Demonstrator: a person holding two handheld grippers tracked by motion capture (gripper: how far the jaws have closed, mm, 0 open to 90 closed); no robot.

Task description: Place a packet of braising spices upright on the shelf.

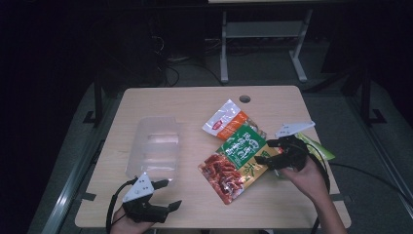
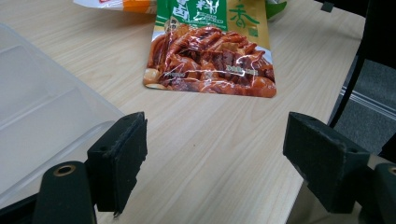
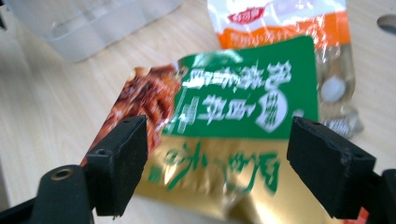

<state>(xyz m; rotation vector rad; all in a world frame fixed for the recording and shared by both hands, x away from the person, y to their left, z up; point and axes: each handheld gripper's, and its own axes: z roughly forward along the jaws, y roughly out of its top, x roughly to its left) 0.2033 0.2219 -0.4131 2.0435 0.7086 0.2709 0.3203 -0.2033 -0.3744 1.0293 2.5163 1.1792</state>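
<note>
Nearest the person, the left gripper [image 1: 163, 195] hovers wide open and empty by the clear plastic tray [image 1: 153, 146]. Farther along, the right gripper [image 1: 273, 152] stands wide open over the green-and-gold snack packet [image 1: 236, 165], which lies flat mid-table, seemingly just ahead of a grasp; next, lower and close on its edge. Beyond lies an orange-and-white packet [image 1: 225, 121].
</note>
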